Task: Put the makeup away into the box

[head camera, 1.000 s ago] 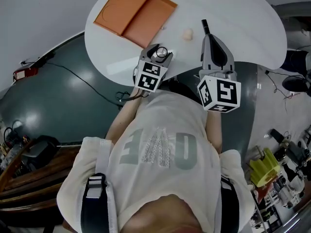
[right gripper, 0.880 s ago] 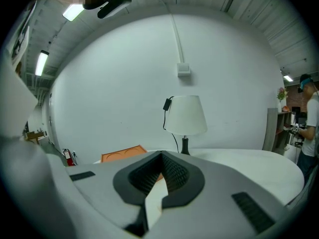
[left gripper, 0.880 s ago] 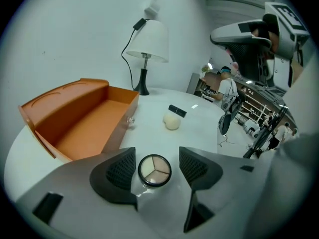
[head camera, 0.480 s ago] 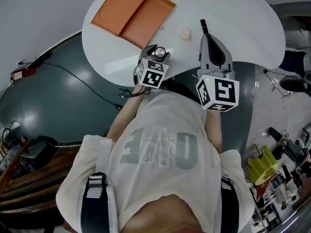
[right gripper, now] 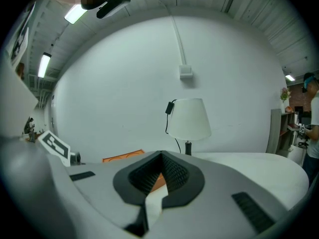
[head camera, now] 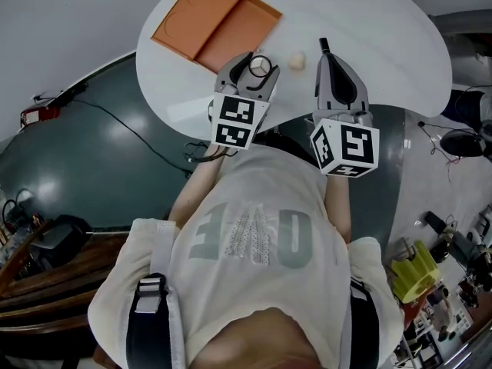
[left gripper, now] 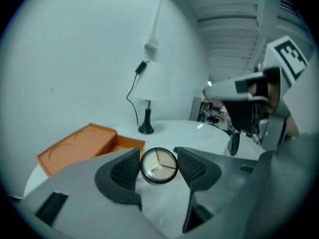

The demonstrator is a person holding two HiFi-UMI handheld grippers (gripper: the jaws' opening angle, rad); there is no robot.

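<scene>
One round compact (left gripper: 159, 166) with a clear lid sits between the pads of the left gripper (head camera: 260, 64). The jaws have just been closing. Both pads bear on the compact's rim, and it appears to hang clear of the white tabletop (head camera: 369, 44). The right gripper (right gripper: 160, 169) has its jaws pressed together with nothing between them and is held over the near edge of the tabletop. The orange box (head camera: 201, 15) lies open just beyond the left gripper, toward the far left. A small pale rounded item (head camera: 295, 55), too small to identify, lies on the tabletop between the two grippers.

Step in hand, as judged: carrying the compact to the box. The next move calls for three actions:
1. Advance the left gripper over the open half of the box.
2. Lower it close to the floor of the box.
3. Widen the jaws.

The grip is on a round rim, so the compact may rotate or slip.
</scene>
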